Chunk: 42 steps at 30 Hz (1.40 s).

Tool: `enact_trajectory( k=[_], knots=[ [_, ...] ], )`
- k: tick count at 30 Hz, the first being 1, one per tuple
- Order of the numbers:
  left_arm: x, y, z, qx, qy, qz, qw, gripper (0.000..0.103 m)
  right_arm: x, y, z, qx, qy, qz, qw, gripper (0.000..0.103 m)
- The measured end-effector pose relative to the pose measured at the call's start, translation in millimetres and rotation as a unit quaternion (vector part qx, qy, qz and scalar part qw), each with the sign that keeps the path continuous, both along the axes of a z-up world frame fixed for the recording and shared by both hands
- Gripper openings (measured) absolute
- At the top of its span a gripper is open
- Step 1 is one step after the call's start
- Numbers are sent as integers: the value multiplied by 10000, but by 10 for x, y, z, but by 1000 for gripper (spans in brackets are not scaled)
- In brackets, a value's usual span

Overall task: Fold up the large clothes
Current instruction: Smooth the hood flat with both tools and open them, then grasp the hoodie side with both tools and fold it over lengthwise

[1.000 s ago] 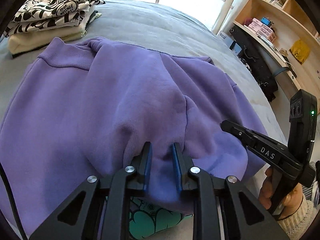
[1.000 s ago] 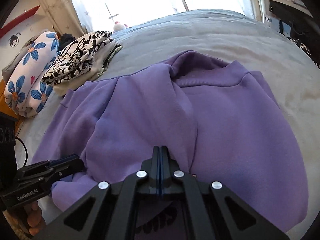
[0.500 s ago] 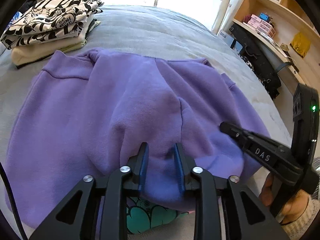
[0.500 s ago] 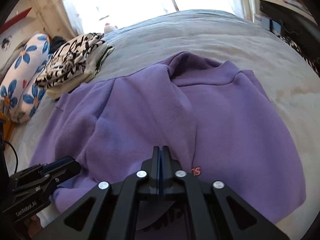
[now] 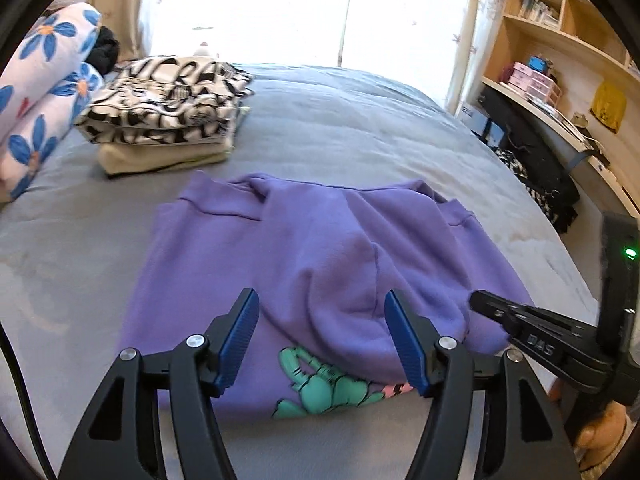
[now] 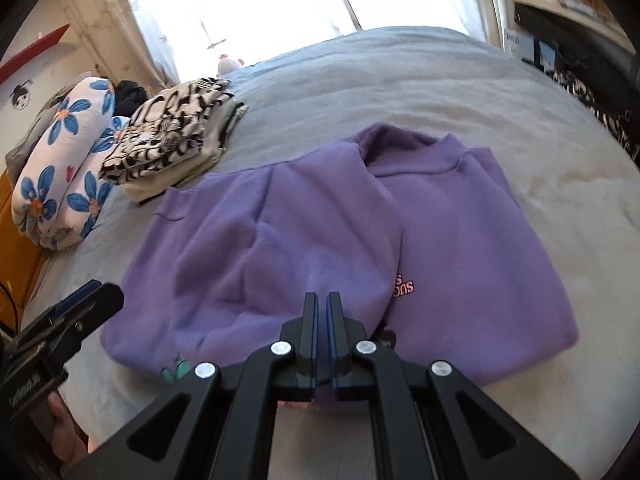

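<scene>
Since a second ago both grippers have lifted back from the purple sweatshirt (image 5: 320, 264), folded on the grey bed (image 5: 360, 136). The left gripper (image 5: 320, 336) is opening, empty; the right gripper (image 6: 322, 320) is clenched, apparently on nothing. Risk: the loose top fold could slump open.

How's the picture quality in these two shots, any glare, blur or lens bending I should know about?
Left wrist view: the window behind the grey bed is blown out white, and the wooden shelves bow with the fisheye. Right wrist view: the same backlight washes out the top, the purple sweatshirt looks soft along its right edge, and dark vignette fills the corners.
</scene>
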<state>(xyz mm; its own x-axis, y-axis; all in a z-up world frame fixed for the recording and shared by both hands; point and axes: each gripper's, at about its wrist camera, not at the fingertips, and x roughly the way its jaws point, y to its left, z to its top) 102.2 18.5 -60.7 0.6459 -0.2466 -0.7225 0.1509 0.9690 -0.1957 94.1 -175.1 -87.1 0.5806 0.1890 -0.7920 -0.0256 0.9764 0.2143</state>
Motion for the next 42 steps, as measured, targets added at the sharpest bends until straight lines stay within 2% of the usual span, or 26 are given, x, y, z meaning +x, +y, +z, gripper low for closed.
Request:
enact_trajectory(
  k=[3, 5, 11, 16, 20, 23, 30, 33, 39, 42],
  knots=[
    [-116, 102, 84, 4, 26, 144, 9999, 64, -137, 116, 145, -500, -87, -63, 9987, 4],
    [-191, 132, 134, -21, 16, 200, 9998, 64, -192, 149, 208, -637, -108, -67, 9979, 4],
    [-431, 244, 272, -87, -95, 250, 9996, 65, -411, 260, 441, -717, -462, 21, 9964, 4],
    [-589, 328, 304, -305, -113, 299, 9990, 70, -511, 340, 519, -782, -641, 92, 9948, 4],
    [-649, 437, 206, -597, 13, 364, 9976, 70, -551, 342, 518, -692, -684, 35, 9952, 4],
    [-669, 538, 56, -921, 256, 433, 9945, 70, -569, 332, 488, -617, -672, 0, 9958, 4],
    [-658, 802, -488, -1785, 909, 727, 9770, 70, -572, 401, 323, -584, -493, 43, 9971, 4],
    [-630, 968, -735, -2127, 1142, 990, 9654, 71, -581, 443, 295, -596, -474, 120, 9970, 4],
    [-499, 1204, -1143, -2615, 1386, 1432, 9444, 70, -517, 472, 217, -611, -483, 146, 9969, 4],
    [-411, 1200, -1224, -2683, 1282, 1500, 9429, 70, -447, 467, 162, -567, -418, 116, 9974, 4]
  ],
)
